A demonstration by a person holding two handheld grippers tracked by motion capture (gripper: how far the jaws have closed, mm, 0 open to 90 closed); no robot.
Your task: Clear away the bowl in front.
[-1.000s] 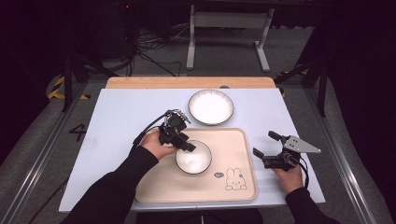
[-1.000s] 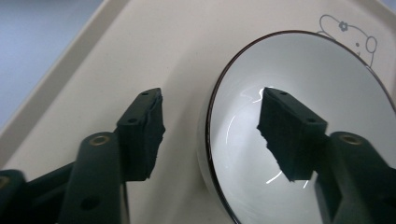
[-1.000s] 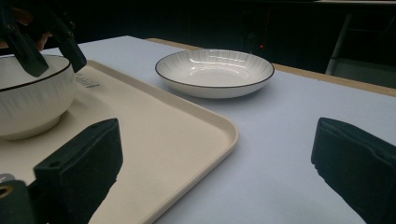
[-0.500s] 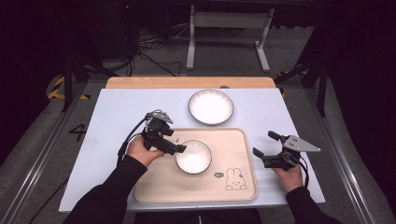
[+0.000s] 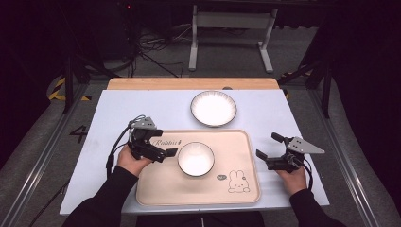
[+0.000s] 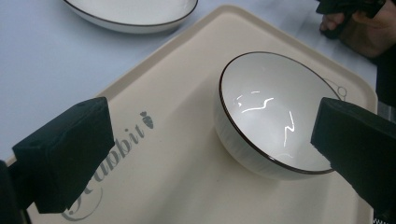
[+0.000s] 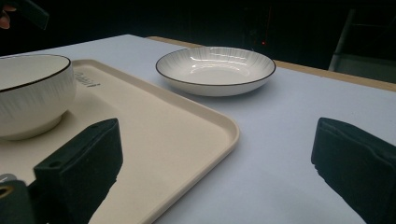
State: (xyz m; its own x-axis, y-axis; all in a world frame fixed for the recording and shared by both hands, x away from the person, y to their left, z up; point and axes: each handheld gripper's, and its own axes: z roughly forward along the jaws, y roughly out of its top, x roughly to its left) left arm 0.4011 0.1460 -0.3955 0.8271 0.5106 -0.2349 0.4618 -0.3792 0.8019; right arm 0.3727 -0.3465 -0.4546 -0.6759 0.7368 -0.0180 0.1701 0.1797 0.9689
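Observation:
A white bowl (image 5: 196, 159) with a dark rim stands upright in the middle of a beige tray (image 5: 198, 194) printed with a rabbit. A white plate (image 5: 213, 108) lies on the table beyond the tray. My left gripper (image 5: 163, 144) hovers at the tray's left edge, open, just left of the bowl and apart from it. In the left gripper view the bowl (image 6: 275, 107) sits ahead between the spread pads (image 6: 65, 154). My right gripper (image 5: 268, 146) rests open right of the tray, holding nothing. The right gripper view looks across the tray's corner (image 7: 205, 126) to the plate (image 7: 215, 70) and the bowl (image 7: 30, 93).
The white table top (image 5: 118, 113) ends in a wooden strip (image 5: 189, 83) at the far edge. A metal stand (image 5: 231, 28) and cables lie on the dark floor beyond. The other hand (image 6: 355, 23) shows past the tray in the left gripper view.
My left gripper was at the bowl's rim a second ago; it has drawn back to the left and stands apart from the bowl. The right gripper has not moved.

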